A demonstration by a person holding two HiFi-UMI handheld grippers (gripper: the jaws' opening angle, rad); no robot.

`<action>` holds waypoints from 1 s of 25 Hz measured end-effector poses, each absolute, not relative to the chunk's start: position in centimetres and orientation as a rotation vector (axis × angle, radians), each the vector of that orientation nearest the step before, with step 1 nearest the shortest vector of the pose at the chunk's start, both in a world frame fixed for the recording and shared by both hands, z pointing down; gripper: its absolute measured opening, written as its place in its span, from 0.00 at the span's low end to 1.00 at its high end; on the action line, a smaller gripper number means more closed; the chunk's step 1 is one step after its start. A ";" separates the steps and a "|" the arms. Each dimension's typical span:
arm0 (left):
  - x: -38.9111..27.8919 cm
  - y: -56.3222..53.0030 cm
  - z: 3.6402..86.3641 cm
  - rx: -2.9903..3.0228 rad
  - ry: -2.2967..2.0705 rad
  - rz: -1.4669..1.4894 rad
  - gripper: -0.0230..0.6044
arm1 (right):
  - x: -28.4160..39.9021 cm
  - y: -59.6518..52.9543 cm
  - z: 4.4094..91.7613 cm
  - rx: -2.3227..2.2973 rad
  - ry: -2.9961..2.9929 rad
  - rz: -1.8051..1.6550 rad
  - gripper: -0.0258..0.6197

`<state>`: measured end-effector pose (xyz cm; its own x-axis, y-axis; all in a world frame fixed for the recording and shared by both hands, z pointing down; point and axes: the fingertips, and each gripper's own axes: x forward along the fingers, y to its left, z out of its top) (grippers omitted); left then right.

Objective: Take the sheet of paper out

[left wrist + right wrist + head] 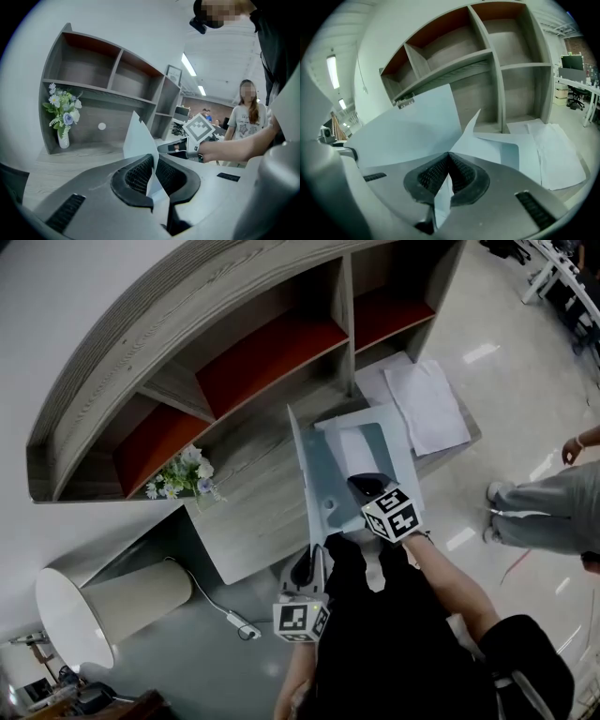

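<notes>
Sheet of paper [464, 138] sits with its near corner pinched in my closed right gripper [449, 154], its length running away from me into the folder [508, 151], whose cover [138, 140] my closed left gripper [154, 158] holds up on the left, so I judge the pull goes back toward me.

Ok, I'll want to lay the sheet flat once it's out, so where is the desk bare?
The bare wood between the flowers and the open folder is the widest free patch. The desk's right end is crowded with loose sheets. The shelf compartments above also look bare.
</notes>
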<state>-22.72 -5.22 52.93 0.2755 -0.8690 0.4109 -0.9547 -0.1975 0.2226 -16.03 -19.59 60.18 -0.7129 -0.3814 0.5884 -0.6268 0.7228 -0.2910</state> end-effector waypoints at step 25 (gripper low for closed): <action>-16.9 -6.9 51.7 2.117 -1.821 0.354 0.11 | -5.7 -18.1 47.1 0.769 -2.736 0.504 0.06</action>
